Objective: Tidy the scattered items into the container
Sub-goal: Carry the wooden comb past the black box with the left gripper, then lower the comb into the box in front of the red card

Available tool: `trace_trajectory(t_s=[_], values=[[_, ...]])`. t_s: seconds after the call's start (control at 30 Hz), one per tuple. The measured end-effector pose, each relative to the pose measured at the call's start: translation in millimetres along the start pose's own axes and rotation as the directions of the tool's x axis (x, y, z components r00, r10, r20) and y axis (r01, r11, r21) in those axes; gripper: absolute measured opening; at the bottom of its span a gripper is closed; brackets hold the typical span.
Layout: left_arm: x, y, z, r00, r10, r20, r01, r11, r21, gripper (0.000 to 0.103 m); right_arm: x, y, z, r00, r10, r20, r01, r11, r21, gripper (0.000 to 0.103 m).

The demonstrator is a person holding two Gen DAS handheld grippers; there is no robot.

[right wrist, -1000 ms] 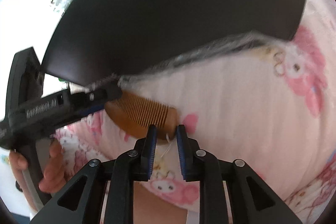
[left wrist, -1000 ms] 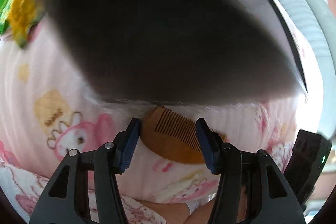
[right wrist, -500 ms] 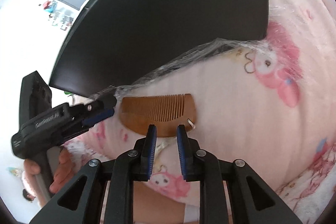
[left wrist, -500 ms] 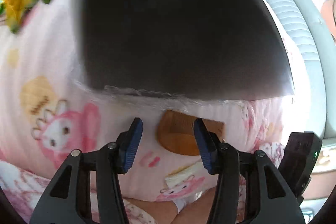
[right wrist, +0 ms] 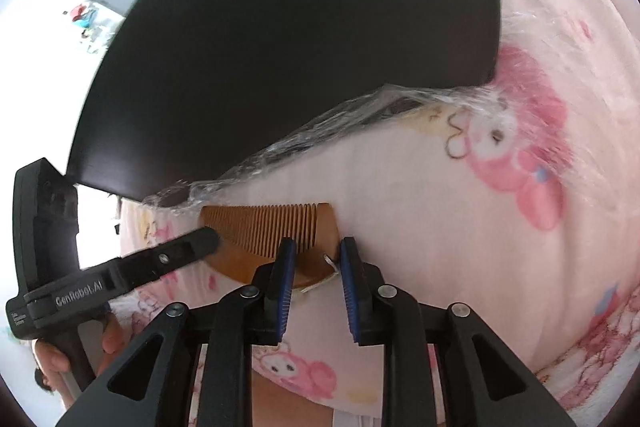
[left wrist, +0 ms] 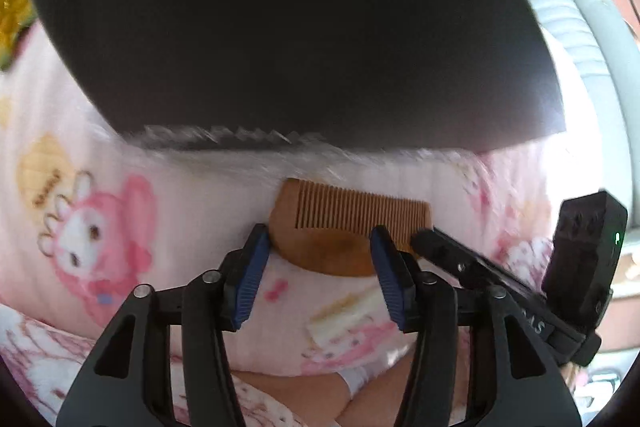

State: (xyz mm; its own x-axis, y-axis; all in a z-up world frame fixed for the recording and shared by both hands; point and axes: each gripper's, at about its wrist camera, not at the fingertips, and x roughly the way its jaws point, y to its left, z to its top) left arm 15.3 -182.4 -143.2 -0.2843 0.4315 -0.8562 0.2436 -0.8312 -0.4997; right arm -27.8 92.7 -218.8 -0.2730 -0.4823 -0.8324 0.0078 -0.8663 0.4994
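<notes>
Wooden comb [left wrist: 340, 235] lies on the pink cartoon-print blanket [left wrist: 120, 211], just beside the dark container [left wrist: 300, 27] with crinkled plastic film [right wrist: 340, 119] at its edge. My left claw [left wrist: 320, 267] is spread wide around the comb, not clamped. My right claw [right wrist: 314, 269] is parted at the comb's end. I judge the comb not yet stowed; the container's inside is hidden.

right gripper [right wrist: 314, 253] jaws widened; left gripper [left wrist: 318, 241] closer to comb [left wrist: 344, 227].
</notes>
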Motion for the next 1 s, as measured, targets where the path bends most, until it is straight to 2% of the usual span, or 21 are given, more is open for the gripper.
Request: trace_trajectory(t_s=[0.1, 0.17, 0.2, 0.27, 0.37, 0.43, 0.47, 0.53, 0.6, 0.63, 0.73, 0.77, 0.83, 0.87, 0.9, 1.0], values=[[-9, 4, -4, 0.999, -0.046, 0.003, 0.046, 0.999, -0.003, 0.052, -12, 3, -1, 0.999, -0.011, 0.039, 0.012, 1.000, -0.018, 0.021], [-14, 10, -4, 1.000, -0.016, 0.026, 0.017, 0.999, -0.029, 0.052, -17, 2, -1, 0.998, -0.014, 0.059, 0.015, 1.000, -0.007, 0.022], [-13, 12, 7, 1.000, -0.006, 0.030, 0.007, 0.999, -0.037, 0.052, -20, -3, 2, 0.998, -0.020, 0.062, 0.020, 1.000, -0.002, 0.022], [-11, 16, 11, 1.000, 0.004, 0.018, -0.003, 0.999, -0.044, 0.052, -9, -4, 8, 0.999, -0.031, 0.030, 0.030, 0.999, 0.014, 0.022], [-11, 11, 10, 1.000, 0.030, 0.010, -0.030, 1.000, 0.007, 0.051, 0, -5, 11, 1.000, 0.014, 0.004, -0.014, 0.999, 0.041, 0.022], [-6, -4, 13, 0.998, 0.054, 0.025, -0.054, 0.998, 0.033, 0.046, -1, 1, 11, 1.000, 0.010, 0.010, -0.010, 1.000, 0.018, 0.023], [-9, -1, 10, 0.999, 0.044, 0.025, -0.045, 0.998, 0.032, 0.042, -6, 5, 10, 1.000, 0.004, 0.025, -0.004, 1.000, -0.001, 0.023], [-24, -1, 5, 1.000, 0.008, 0.030, -0.009, 0.999, 0.040, 0.040, -17, 11, 8, 0.999, -0.003, 0.046, 0.004, 1.000, -0.017, 0.022], [-51, -2, 3, 0.999, -0.022, 0.049, 0.019, 0.998, 0.061, 0.040, -35, 16, 10, 0.997, 0.023, 0.072, -0.022, 1.000, -0.022, 0.022], [-54, -13, -5, 0.996, -0.044, 0.071, 0.039, 0.996, 0.074, 0.040, -44, 20, 12, 0.996, 0.031, 0.086, -0.029, 0.999, -0.030, 0.022], [-96, -28, 0, 0.986, -0.110, 0.129, 0.097, 0.990, 0.103, 0.040, -84, 38, 21, 0.986, 0.042, 0.160, -0.029, 0.996, -0.085, 0.022], [-89, -48, 4, 0.981, -0.125, 0.148, 0.109, 0.988, 0.112, 0.040, -102, 47, 27, 0.979, 0.052, 0.199, -0.031, 0.994, -0.109, 0.022], [-47, -108, 14, 0.972, -0.140, 0.187, 0.116, 0.984, 0.133, 0.040, -121, 60, 40, 0.967, 0.069, 0.247, -0.033, 0.988, -0.148, 0.022], [-30, -139, 27, 0.967, -0.139, 0.212, 0.108, 0.983, 0.151, 0.040, -149, 58, 56, 0.957, 0.081, 0.280, -0.029, 0.982, -0.185, 0.022], [-7, -172, 45, 0.963, -0.137, 0.231, 0.101, 0.982, 0.161, 0.040, -155, 66, 67, 0.949, 0.089, 0.302, -0.025, 0.978, -0.209, 0.021], [-24, -176, 76, 0.950, -0.148, 0.277, 0.102, 0.980, 0.172, 0.040, -171, 78, 105, 0.929, 0.106, 0.354, -0.012, 0.966, -0.258, 0.021]])
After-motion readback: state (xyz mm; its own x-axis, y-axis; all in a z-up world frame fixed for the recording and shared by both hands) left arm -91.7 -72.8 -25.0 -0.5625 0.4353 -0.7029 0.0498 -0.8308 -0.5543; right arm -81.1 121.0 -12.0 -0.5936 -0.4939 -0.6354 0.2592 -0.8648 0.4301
